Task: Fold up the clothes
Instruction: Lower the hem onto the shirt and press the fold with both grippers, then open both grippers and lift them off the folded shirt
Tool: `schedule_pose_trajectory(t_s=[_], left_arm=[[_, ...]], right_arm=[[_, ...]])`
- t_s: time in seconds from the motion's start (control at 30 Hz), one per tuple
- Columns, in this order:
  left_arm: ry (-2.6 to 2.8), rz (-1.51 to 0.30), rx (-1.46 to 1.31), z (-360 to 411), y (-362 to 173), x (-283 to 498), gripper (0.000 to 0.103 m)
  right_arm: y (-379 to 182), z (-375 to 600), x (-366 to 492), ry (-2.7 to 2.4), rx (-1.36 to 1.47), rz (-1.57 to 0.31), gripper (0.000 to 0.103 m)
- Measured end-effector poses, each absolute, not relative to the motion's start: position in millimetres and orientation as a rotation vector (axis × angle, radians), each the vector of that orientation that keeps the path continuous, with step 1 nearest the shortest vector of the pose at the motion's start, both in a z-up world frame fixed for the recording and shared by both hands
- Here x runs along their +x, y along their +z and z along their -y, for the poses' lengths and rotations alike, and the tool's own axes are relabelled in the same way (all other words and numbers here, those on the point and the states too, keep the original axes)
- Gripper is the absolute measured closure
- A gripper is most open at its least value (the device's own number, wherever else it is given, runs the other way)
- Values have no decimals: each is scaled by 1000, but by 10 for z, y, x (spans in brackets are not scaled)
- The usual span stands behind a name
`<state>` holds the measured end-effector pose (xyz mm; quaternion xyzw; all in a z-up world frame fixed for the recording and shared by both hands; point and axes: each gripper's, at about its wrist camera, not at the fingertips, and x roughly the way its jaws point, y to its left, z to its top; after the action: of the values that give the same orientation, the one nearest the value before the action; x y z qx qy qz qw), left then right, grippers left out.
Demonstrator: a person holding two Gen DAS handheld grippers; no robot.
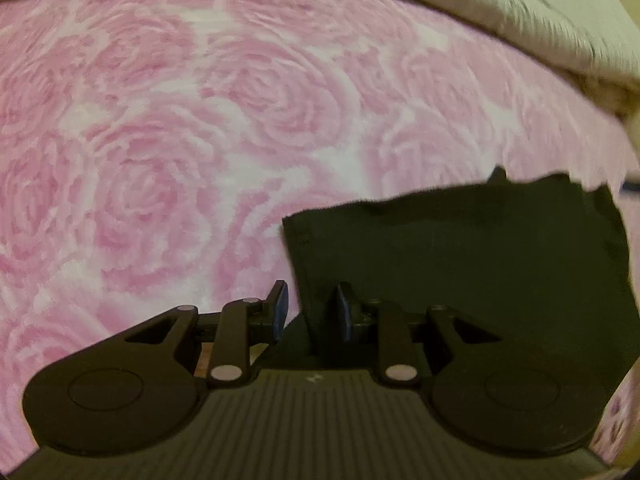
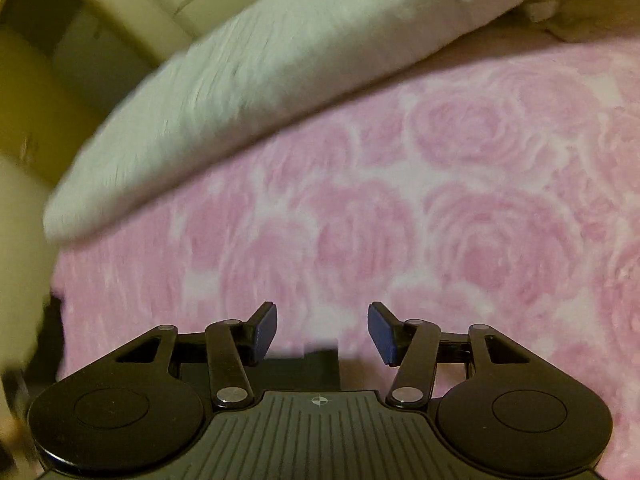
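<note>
left gripper (image 1: 311, 310): fingers a little apart, dark garment (image 1: 460, 256) edge in the gap, pinch not clear, cannot tell
right gripper (image 2: 322, 330): fingers wide apart, nothing between
garment: at 3 o'clock on pink rose blanket (image 1: 180, 140), neat straight edges
progress: looks partly folded; remaining folds can't be judged
background: pale pillow (image 2: 248, 68) at 12 o'clock

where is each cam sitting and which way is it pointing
Left wrist: sits on the left claw, looking forward along its fingers, low over the pink rose bedspread; a dark cloth hangs at the claw, its edge between the slightly parted fingers, grip unclear. No hand shows.
Right wrist: sits on the right claw, facing across the bedspread toward a pale fluffy blanket and cupboards beyond; its fingers stand open and empty. No hand shows.
Shared: the rose bedspread and the pale blanket along its far edge.
</note>
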<state>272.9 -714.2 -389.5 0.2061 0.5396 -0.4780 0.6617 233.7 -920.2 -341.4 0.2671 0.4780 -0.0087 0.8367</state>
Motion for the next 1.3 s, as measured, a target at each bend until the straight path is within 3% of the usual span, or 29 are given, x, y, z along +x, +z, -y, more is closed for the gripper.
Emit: schedule_pose_trajectory(t_s=[0.17, 0.2, 0.27, 0.33, 0.4, 0.43, 0.47, 0.67, 1.23, 1.3], left_arm=[[-1091, -1248, 343, 7158, -3868, 2778, 79], [-1095, -1253, 308, 7149, -3856, 2794, 74], [-1089, -1253, 305, 7161, -3865, 2786, 68], [-1083, -1252, 306, 7174, -3876, 2777, 69], [-1076, -1251, 306, 7186, -3887, 2767, 72], [-1072, -1251, 306, 7193, -3893, 2763, 79], [-1069, -1251, 307, 7199, -3898, 2758, 102], [-1077, -1169, 294, 6940, -3627, 2791, 101], [-1009, -1198, 413, 6982, -3923, 2860, 100], [-997, -1183, 419, 6943, -3846, 2838, 94]], right_arm=[[-3664, 8901, 2218, 6, 447, -1112, 50], [-3659, 8900, 2210, 5, 448, -1109, 56], [-3648, 8896, 2194, 5, 450, -1103, 92], [-3637, 8893, 2178, 4, 451, -1098, 95], [-3625, 8890, 2162, 3, 453, -1092, 95], [-3620, 8889, 2154, 3, 454, -1089, 95], [-3614, 8887, 2146, 3, 455, -1086, 95], [-3581, 8878, 2097, 1, 461, -1069, 96], [-3849, 8871, 2305, -37, 465, -1094, 99], [-3777, 8846, 2270, -66, 439, -1084, 97]])
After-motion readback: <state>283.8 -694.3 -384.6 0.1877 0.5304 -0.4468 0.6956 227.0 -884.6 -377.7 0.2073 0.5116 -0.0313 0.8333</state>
